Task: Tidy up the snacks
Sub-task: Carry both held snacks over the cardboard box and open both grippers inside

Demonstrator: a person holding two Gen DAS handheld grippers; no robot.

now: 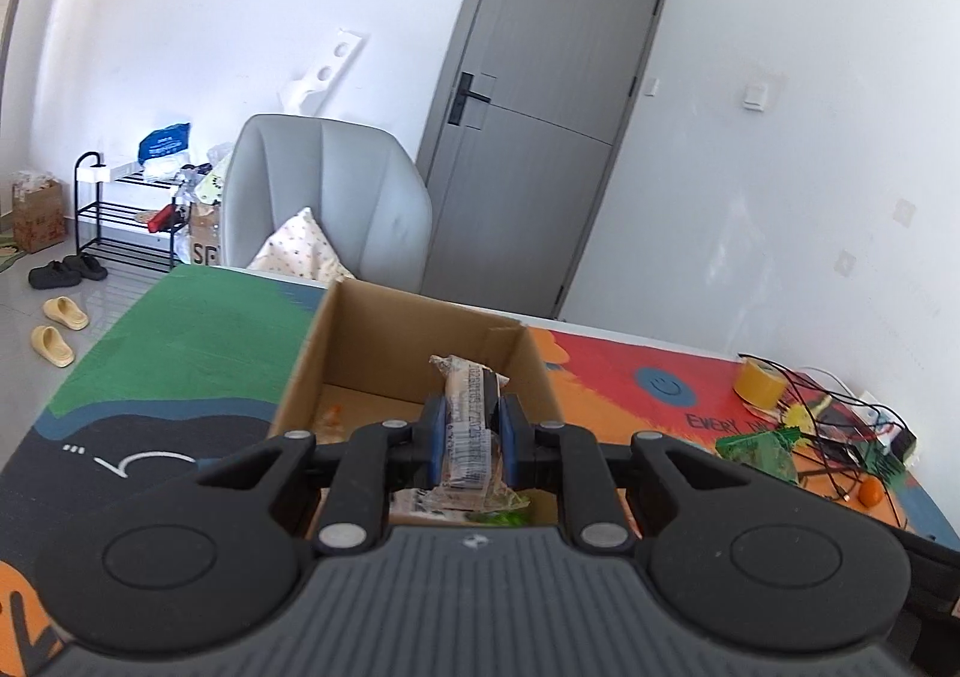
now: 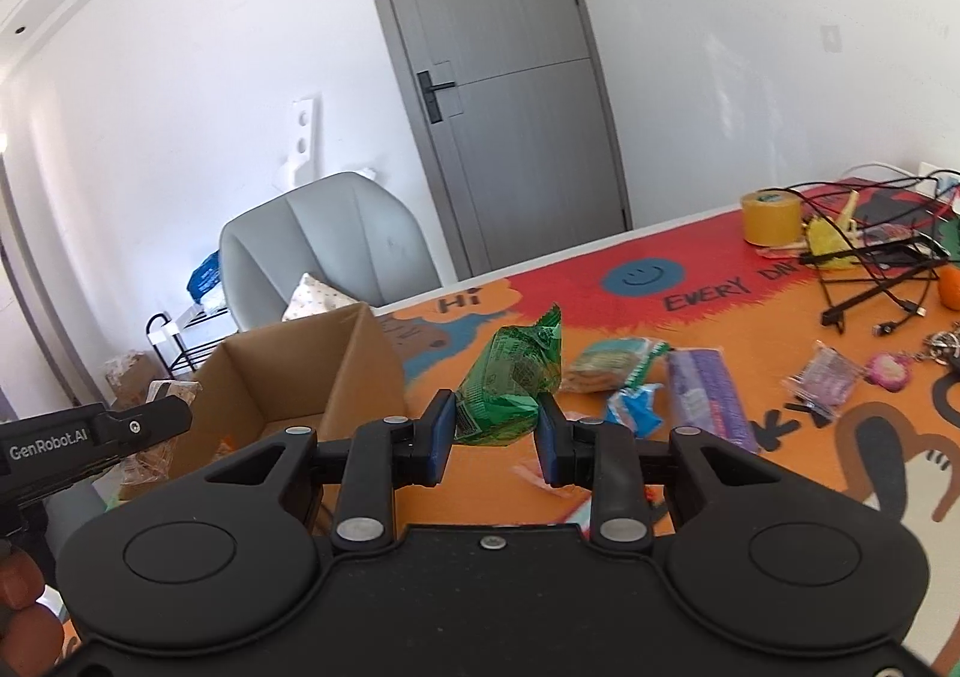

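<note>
Left wrist view: floor and shoe rack (image 1: 123, 215) at far left of frame, grey chair (image 1: 327, 197) left of centre. Cardboard box (image 1: 360, 341) sits open at centre on the colourful table mat (image 1: 198, 341). Left gripper (image 1: 470, 440) at lower centre is clenched on a clear-wrapped snack bar (image 1: 465, 425), held lengthwise above the box opening; a few more wrappers lie on the box floor beneath, details unclear. Yellow tape roll (image 1: 759, 383) and tangled cables (image 1: 840, 425) at right of frame.

Right wrist view: the left gripper's body pokes in at the left edge, over the box (image 2: 360, 365) in lower left. Right gripper (image 2: 495, 437) at centre grasps a green snack packet (image 2: 510, 383), lifted off the mat, just right of the box. To the right on the mat (image 2: 780, 467) lie loose snacks: a green-ended packet (image 2: 612, 362), a blue packet (image 2: 633, 407), a purple packet (image 2: 708, 395), a small clear packet (image 2: 822, 377) further right. Tape roll (image 2: 771, 218) in upper right.
</note>
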